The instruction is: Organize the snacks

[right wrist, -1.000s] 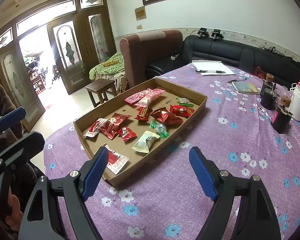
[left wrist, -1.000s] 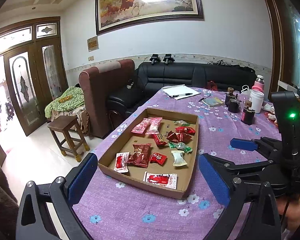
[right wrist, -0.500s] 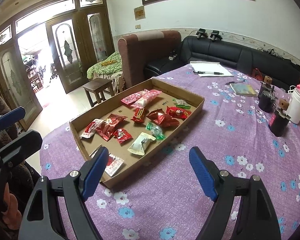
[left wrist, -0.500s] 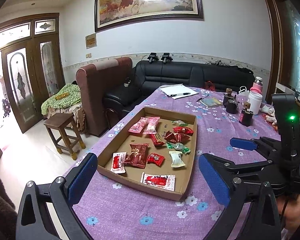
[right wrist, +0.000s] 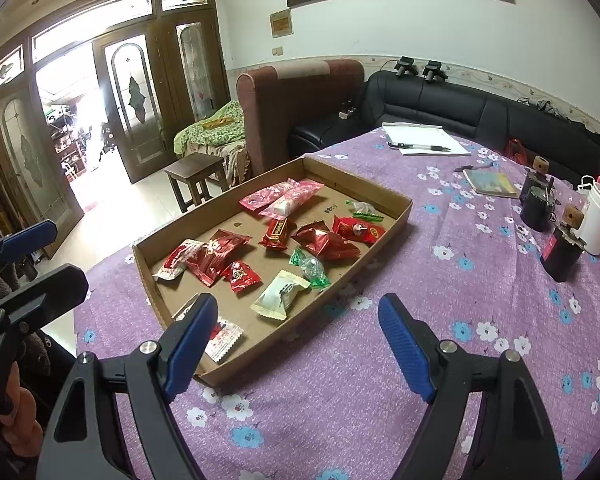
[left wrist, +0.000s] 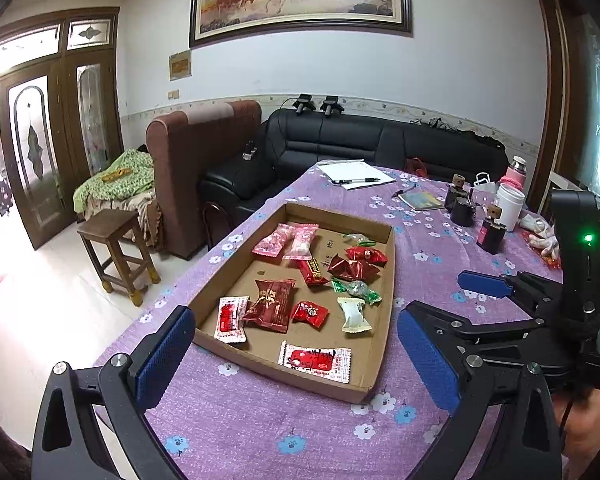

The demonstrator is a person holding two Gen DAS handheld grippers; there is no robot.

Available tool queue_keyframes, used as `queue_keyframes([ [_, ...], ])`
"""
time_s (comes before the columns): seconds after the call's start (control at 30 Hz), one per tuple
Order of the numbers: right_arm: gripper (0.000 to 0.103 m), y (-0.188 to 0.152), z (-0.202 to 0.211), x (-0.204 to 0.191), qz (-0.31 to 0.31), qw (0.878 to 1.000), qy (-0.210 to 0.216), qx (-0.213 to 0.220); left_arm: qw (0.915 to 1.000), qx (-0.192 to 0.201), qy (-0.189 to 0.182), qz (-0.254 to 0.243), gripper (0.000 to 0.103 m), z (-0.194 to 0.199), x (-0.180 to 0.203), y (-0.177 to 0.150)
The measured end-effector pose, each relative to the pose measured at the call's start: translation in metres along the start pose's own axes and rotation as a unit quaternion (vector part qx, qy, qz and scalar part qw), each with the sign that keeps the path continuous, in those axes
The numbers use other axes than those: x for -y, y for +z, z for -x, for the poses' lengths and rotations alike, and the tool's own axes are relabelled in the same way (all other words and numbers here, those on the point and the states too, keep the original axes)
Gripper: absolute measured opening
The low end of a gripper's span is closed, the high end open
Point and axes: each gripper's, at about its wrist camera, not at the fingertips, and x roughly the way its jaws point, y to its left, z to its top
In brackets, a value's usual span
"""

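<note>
A shallow cardboard tray (left wrist: pixel 384 320) lies on the purple flowered tablecloth (left wrist: pixel 284 424) with several wrapped snacks loose in it. Among them are two pink packets (left wrist: pixel 286 240), a dark red packet (left wrist: pixel 270 300), a green candy (left wrist: pixel 358 288), a white candy (left wrist: pixel 354 314) and a red-and-white sachet (left wrist: pixel 314 360). My left gripper (left wrist: pixel 295 318) hovers open before the tray's near end, holding nothing. My right gripper (right wrist: pixel 298 302) is open and empty too, above the tray's (right wrist: pixel 396 216) near right side, close to the white candy (right wrist: pixel 280 294). Its blue finger (left wrist: pixel 484 283) shows at the right of the left wrist view.
Paper with a pen (left wrist: pixel 356 176), a small book (left wrist: pixel 420 200), dark bottles (left wrist: pixel 462 206) and a white cup (left wrist: pixel 510 206) stand on the table's far right. A wooden stool (left wrist: pixel 116 252), a brown armchair (left wrist: pixel 204 160) and a black sofa (left wrist: pixel 380 144) stand beyond the table's left edge.
The left wrist view has tilted a little, so the tray sits slightly lower and more to the left in it. Both grippers stay open and no snack has moved.
</note>
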Motion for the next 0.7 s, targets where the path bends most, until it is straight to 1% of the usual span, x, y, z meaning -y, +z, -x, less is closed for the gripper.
queue_keyframes([
  [0.7,0.082,0.012,-0.006,0.006,0.003,1.000,-0.002,0.005,0.9999,-0.008,-0.010,0.006,0.102,-0.013,-0.010,0.010],
])
